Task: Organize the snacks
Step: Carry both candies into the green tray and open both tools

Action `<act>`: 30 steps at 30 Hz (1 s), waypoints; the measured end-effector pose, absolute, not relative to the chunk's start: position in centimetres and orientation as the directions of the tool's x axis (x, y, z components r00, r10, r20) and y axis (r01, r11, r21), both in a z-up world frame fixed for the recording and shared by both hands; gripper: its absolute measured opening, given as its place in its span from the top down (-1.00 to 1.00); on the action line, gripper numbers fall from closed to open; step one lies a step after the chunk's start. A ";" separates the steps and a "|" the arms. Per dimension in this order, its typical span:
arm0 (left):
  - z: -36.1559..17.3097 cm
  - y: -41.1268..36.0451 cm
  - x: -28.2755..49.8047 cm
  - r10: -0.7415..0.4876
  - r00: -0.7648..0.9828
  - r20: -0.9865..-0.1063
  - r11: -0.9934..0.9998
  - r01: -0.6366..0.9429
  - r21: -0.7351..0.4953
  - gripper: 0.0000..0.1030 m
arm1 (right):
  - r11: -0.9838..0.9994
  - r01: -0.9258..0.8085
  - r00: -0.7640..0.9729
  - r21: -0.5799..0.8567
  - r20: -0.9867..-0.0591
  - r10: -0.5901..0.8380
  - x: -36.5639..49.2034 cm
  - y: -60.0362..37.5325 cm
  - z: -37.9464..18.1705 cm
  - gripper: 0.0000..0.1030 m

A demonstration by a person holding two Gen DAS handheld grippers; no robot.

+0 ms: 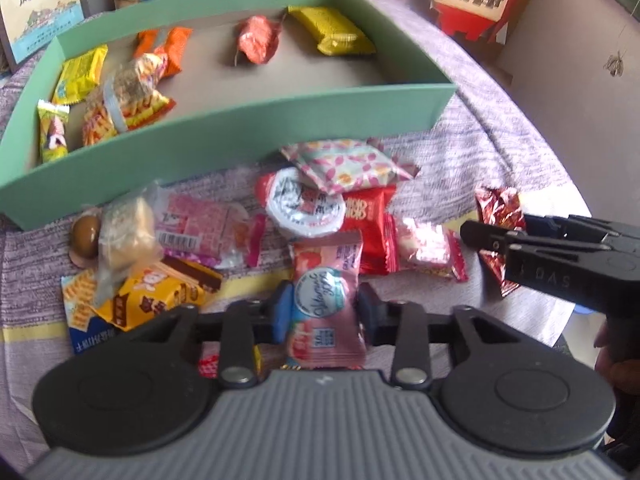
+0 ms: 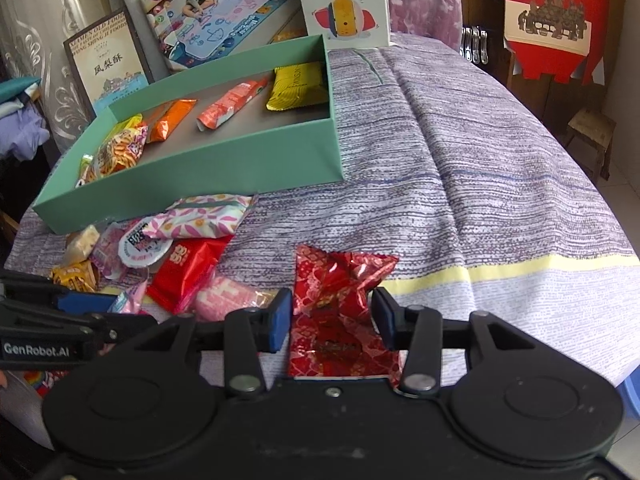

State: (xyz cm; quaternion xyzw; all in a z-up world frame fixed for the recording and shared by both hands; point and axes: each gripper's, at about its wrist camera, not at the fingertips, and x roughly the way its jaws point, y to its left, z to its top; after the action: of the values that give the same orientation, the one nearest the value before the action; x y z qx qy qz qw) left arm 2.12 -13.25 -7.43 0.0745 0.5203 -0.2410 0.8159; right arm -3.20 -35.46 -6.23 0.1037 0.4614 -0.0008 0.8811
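Observation:
My left gripper (image 1: 325,312) is shut on a pink snack packet (image 1: 326,276) at the near edge of a loose pile of snacks on the purple cloth. The pile holds a floral packet (image 1: 348,164), a jelly cup (image 1: 304,208) and a red packet (image 1: 366,208). To its right, my right gripper (image 2: 331,316) is shut on a red foil packet (image 2: 340,276), also seen in the left wrist view (image 1: 500,208). Behind the pile stands an open green box (image 1: 240,128) (image 2: 240,160) with several snacks inside, mostly at its left end.
Picture boxes lean behind the green box, among them a duck-print box (image 2: 344,0). A red paper box (image 2: 548,16) stands at the back right. The cloth-covered table (image 2: 480,160) drops off at the right, with a wooden stool (image 2: 592,132) beyond.

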 end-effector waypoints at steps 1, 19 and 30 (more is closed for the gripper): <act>-7.1 -13.1 2.0 -0.307 0.357 -0.882 0.874 0.472 -0.113 0.37 | 0.977 0.100 0.573 0.189 -0.814 0.099 -3.2 -35.5 -6.1 0.21; 0.3 -6.7 7.9 -0.310 0.538 -0.784 0.929 0.348 -0.129 0.38 | 0.941 0.053 0.646 0.333 -0.731 0.222 1.4 -36.6 0.1 0.24; -0.3 -13.4 14.0 -0.356 0.520 -0.777 0.904 0.402 -0.146 0.37 | 0.946 -0.018 0.643 0.323 -0.721 0.259 11.6 -36.2 2.5 0.24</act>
State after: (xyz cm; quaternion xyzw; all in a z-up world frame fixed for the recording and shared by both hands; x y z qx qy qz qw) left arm 13.99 -13.39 -0.27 0.0261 0.4391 -0.2177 0.8713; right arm 11.64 -36.18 2.51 0.1446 0.4153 0.0773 0.8948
